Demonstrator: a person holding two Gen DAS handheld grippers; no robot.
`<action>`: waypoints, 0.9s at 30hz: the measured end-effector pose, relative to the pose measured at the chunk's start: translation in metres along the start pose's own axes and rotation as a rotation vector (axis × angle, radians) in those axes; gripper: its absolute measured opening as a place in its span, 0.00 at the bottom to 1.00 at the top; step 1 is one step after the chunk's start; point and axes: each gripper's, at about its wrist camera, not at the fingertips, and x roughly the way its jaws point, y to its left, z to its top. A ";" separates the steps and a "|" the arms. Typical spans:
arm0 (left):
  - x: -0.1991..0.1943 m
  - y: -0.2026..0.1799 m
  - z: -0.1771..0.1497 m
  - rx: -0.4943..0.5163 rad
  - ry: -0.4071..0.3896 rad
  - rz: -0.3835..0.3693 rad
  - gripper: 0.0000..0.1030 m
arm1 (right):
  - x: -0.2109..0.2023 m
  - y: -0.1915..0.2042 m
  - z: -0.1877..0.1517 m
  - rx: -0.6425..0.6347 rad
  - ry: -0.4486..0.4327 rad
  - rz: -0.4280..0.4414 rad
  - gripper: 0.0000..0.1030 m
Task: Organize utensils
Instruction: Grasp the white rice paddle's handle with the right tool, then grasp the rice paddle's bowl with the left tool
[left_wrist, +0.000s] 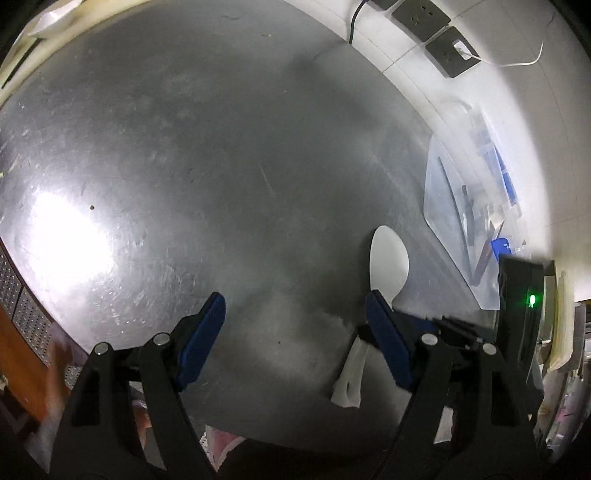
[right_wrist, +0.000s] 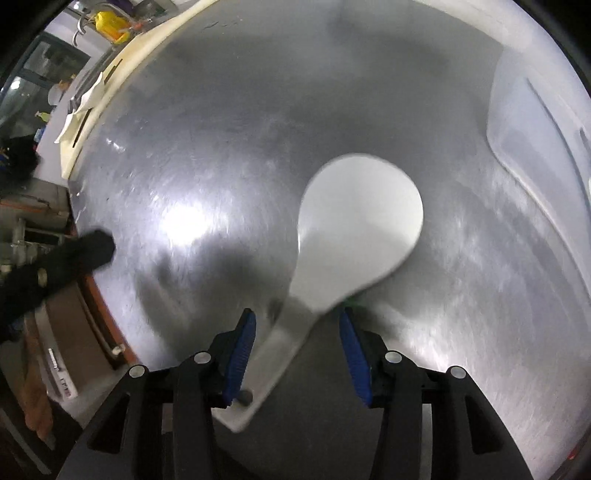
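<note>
Right hand-held gripper (right_wrist: 297, 354) hanging over a white rice paddle (right_wrist: 354, 229), jaws parted.
Its pads are not pressing the paddle lying on the steel tabletop (left_wrist: 184, 166); left hand-held gripper (left_wrist: 295, 339) is gaping wide, empty, beside it.

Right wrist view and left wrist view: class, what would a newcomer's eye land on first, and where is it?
The white rice paddle stands out, lying on the scratched steel table with its handle between the right gripper's blue fingers, which are not pressing on it. In the left view a clear plastic bin holding utensils sits by the wall, right of the paddle.
</note>
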 end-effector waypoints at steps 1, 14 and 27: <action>0.005 0.000 0.002 0.000 0.006 -0.002 0.72 | 0.001 0.001 -0.003 -0.015 -0.009 -0.006 0.48; 0.051 -0.011 0.005 0.004 0.160 -0.206 0.72 | 0.006 0.009 -0.008 -0.146 -0.038 0.122 0.06; 0.073 -0.087 -0.006 0.106 0.303 -0.442 0.68 | -0.046 -0.021 -0.046 -0.131 -0.033 0.378 0.06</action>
